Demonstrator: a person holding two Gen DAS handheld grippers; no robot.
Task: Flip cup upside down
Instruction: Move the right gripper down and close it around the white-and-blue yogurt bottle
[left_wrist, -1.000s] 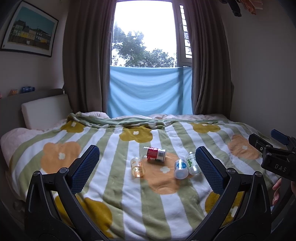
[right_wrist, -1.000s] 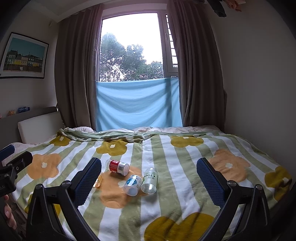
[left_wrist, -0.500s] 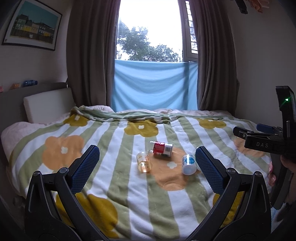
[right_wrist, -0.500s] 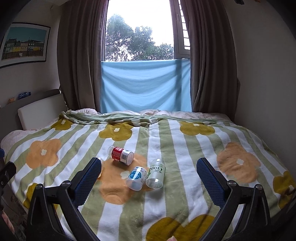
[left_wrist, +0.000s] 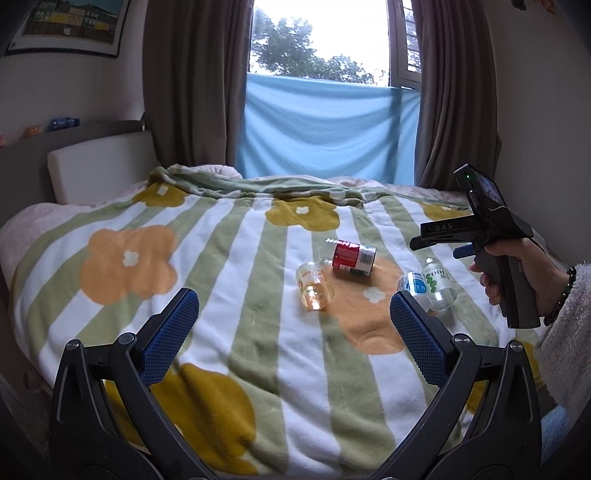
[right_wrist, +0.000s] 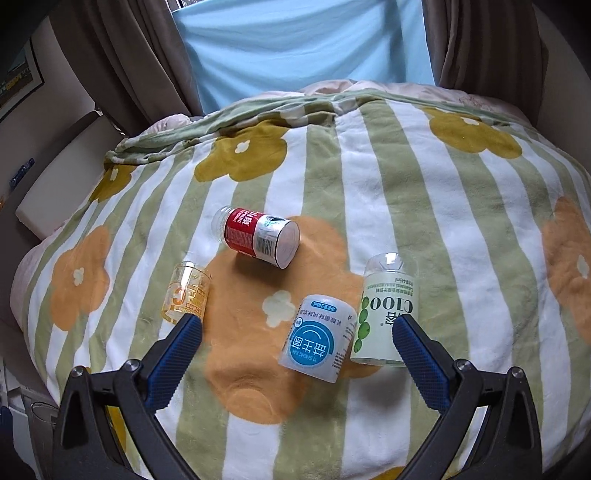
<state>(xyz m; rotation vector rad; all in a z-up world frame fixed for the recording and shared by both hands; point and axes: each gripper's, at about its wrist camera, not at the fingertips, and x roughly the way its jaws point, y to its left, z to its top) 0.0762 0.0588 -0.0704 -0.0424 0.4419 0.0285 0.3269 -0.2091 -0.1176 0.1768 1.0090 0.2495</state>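
Note:
Several cut-bottle cups lie on their sides on a striped, flowered blanket (right_wrist: 369, 166). A clear orange-printed cup (right_wrist: 186, 293) is at the left, a red-labelled one (right_wrist: 258, 240) behind it, a blue-labelled one (right_wrist: 319, 341) and a green-labelled one (right_wrist: 388, 317) at the right. They also show in the left wrist view: orange (left_wrist: 314, 286), red (left_wrist: 351, 256), blue (left_wrist: 415, 284), green (left_wrist: 439, 286). My right gripper (right_wrist: 295, 354) is open and empty, just above the blue-labelled cup. My left gripper (left_wrist: 293, 332) is open and empty, farther back. The right gripper's body (left_wrist: 491, 236) shows at the right of the left wrist view.
The blanket covers a bed with a white headboard cushion (left_wrist: 99, 166) at the left. Brown curtains (left_wrist: 192, 81) and a blue cloth (left_wrist: 325, 129) hang at the window behind. A wall stands to the right of the bed.
My right gripper has moved forward and tilted down over the cups, which now fill its view. My left gripper has moved a little closer to the bed.

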